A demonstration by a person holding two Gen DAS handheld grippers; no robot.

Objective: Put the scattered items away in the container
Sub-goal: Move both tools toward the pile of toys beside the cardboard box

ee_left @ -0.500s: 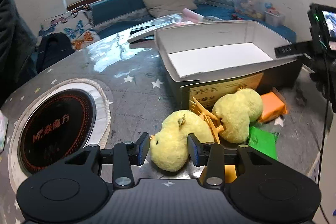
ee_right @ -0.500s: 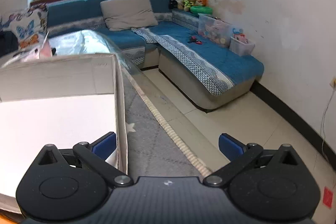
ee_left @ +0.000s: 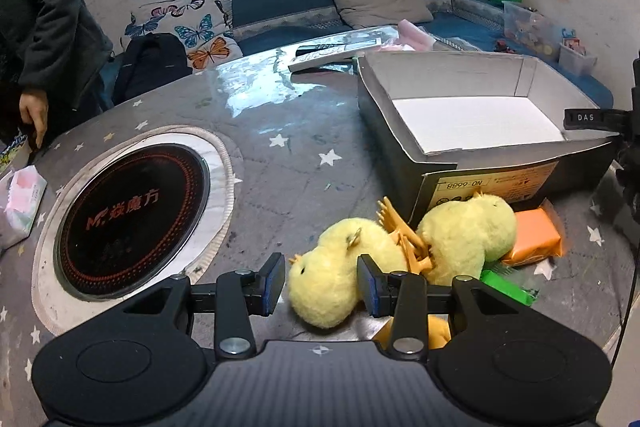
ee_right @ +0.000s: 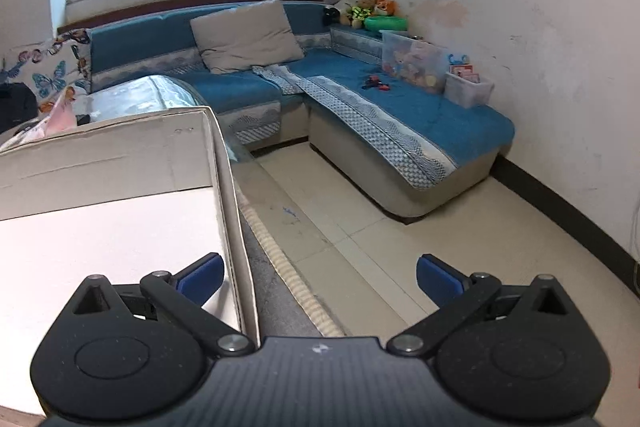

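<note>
Yellow chick (ee_left: 336,283) at lower centre sits between left gripper (ee_left: 322,285) fingers, unclamped; right gripper (ee_right: 320,277) spread wide beside box (ee_right: 224,163).

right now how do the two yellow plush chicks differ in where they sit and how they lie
The near yellow plush chick lies between the open fingers of the left hand-held gripper; the far yellow plush chick lies outside it, by the grey cardboard box. The near one shows a dark eye and beak; the far one's face is hidden. Both are fluffy yellow, their orange feet tangled together.
</note>
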